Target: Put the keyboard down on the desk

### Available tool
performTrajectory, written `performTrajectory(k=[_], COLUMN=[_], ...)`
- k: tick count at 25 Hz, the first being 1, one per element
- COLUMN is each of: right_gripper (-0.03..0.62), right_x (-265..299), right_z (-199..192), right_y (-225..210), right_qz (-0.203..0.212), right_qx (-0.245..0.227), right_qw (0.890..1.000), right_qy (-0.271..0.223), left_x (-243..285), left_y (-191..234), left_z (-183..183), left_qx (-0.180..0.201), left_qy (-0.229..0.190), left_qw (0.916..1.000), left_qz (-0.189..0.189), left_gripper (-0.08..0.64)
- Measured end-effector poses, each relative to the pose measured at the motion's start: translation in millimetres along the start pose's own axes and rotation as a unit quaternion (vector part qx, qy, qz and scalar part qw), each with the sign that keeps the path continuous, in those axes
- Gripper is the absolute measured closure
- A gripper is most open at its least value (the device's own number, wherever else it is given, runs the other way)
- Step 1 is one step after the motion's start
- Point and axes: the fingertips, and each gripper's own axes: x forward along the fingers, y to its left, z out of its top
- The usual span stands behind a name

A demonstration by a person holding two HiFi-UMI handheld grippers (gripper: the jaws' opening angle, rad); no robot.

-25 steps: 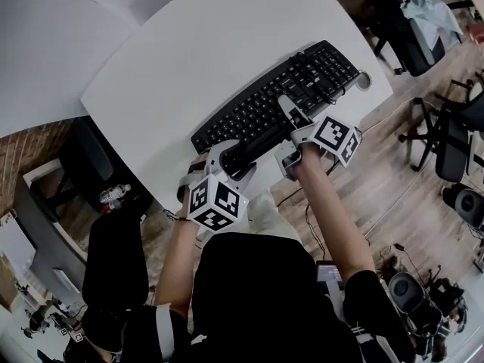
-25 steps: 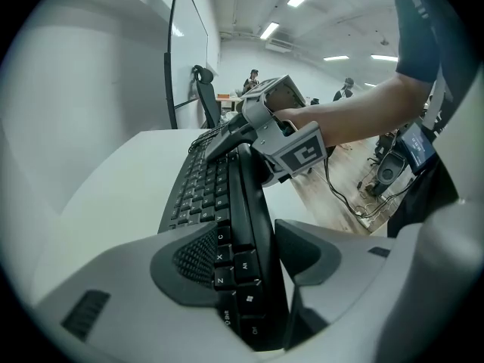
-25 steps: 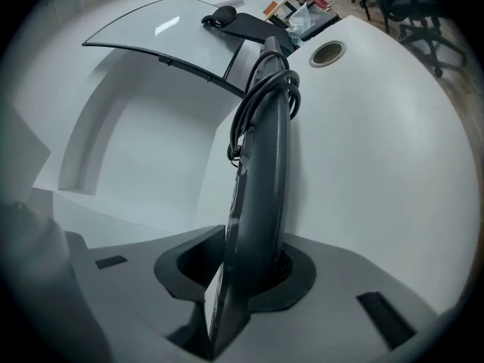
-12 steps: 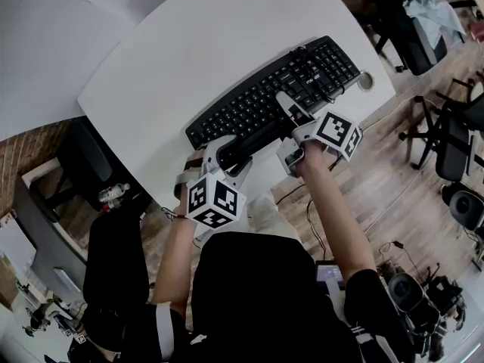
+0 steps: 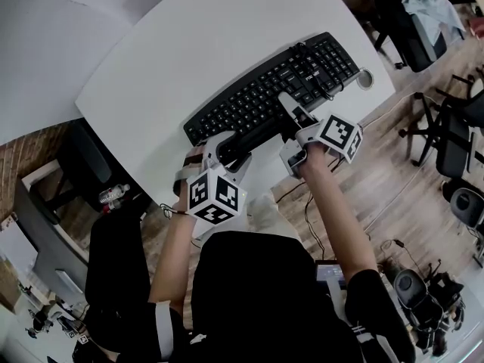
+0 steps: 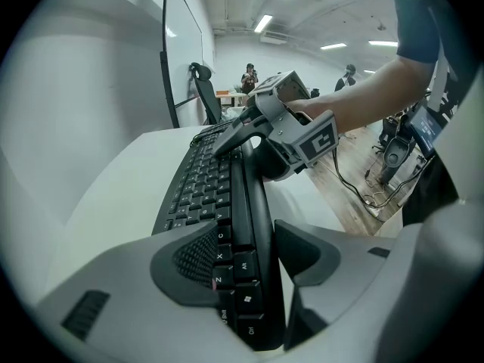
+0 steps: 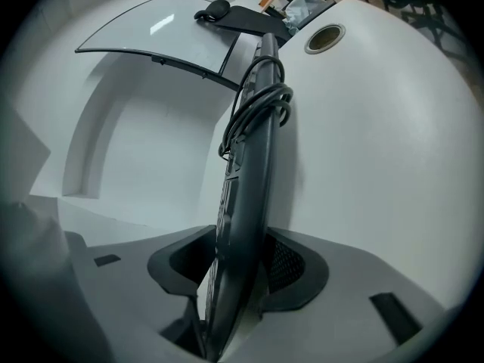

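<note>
A black keyboard (image 5: 272, 89) lies slantwise on the white desk (image 5: 189, 44), near its front edge. My left gripper (image 5: 227, 151) grips the keyboard's left end. In the left gripper view its jaws (image 6: 249, 255) close on the keyboard (image 6: 204, 180), one pad on the keys and the other at the front edge. My right gripper (image 5: 291, 116) straddles the front edge further right. Its jaws (image 7: 238, 267) have just been opening. The keyboard (image 7: 242, 225) is still between them, with a gap beside it. The right gripper (image 6: 227, 138) also shows in the left gripper view.
A coiled cable (image 7: 257, 104) rests on the keyboard's far end. A round cable hole (image 5: 365, 79) sits in the desk's right corner. Office chairs (image 5: 408, 21) stand on the wood floor to the right. A flat panel (image 7: 166, 36) rises behind the desk.
Keyboard and both grippers keep their places at the desk's front edge. Only the whole head view has shifted slightly.
</note>
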Motion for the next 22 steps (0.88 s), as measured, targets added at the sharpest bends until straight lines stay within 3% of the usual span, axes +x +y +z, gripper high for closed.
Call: performTrajectory(k=[17, 18, 19, 20, 22], right_gripper=[0.396, 0.396, 0.402, 0.402, 0.402], right_x=[-31.7, -33.3, -35.0, -36.6, -38.4], right_z=[-1.7, -2.1, -1.6, -0.6, 0.9], right_y=[-31.9, -34.3, -36.5, -38.0, -39.0], right_qz=[-0.012, -0.015, -0.017, -0.017, -0.016], right_qx=[0.029, 0.03, 0.033, 0.036, 0.037], right_qw=[1.0, 0.999, 0.999, 0.999, 0.999], right_qy=[0.001, 0.002, 0.001, -0.001, -0.004], left_x=[25.0, 24.4, 22.7, 21.4, 22.0], left_y=[4.0, 9.1, 16.0, 21.7, 25.3], left_z=[-18.6, -19.0, -17.8, -16.5, -15.4], left_qx=[-0.008, -0.012, -0.011, -0.003, 0.008], left_qy=[0.008, 0.001, -0.006, -0.008, -0.005], left_qw=[0.9997, 0.9994, 0.9987, 0.9979, 0.9974], left_qz=[0.021, 0.032, 0.05, 0.065, 0.072], left_gripper=[0.331, 0.356, 0.486, 0.549, 0.549])
